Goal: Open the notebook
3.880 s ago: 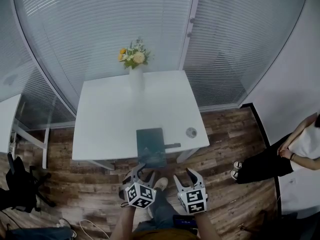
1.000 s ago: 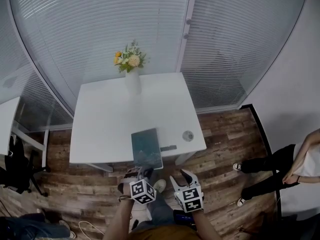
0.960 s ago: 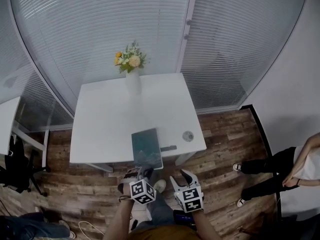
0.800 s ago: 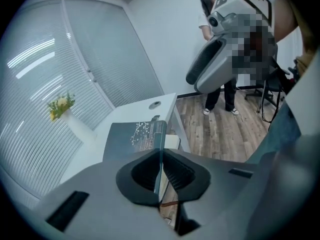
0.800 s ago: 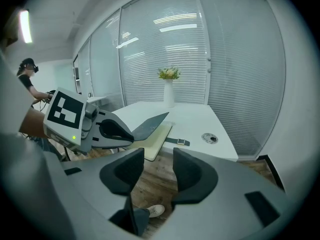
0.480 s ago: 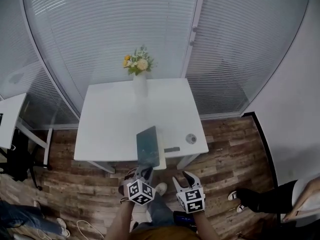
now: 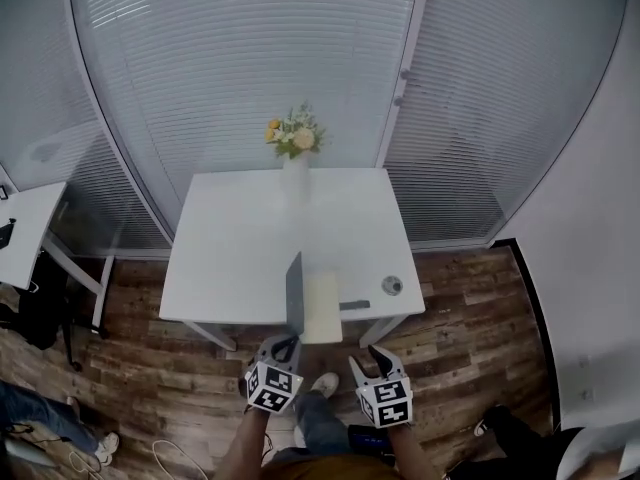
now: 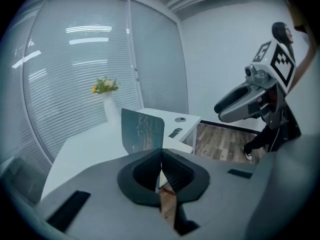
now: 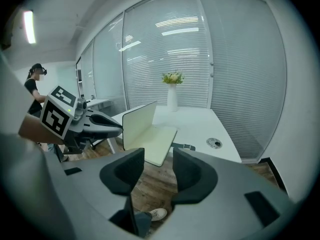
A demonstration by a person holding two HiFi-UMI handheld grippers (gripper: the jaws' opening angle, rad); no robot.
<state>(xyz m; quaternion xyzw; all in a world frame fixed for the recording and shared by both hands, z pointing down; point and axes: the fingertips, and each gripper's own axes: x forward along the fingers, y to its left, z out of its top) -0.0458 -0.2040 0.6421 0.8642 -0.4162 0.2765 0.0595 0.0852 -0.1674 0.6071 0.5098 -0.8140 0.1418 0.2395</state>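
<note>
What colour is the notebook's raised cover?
The cover is dark teal with pale speckles, clearest in the left gripper view.

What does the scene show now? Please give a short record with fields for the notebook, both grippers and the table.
notebook: at the table's near edge, cover raised about upright, pale page showing
left gripper: jaws shut on the cover's near edge
right gripper: jaws apart, empty, short of the table
table: white; also holds a vase of flowers, a round disc, a small dark bar
</note>
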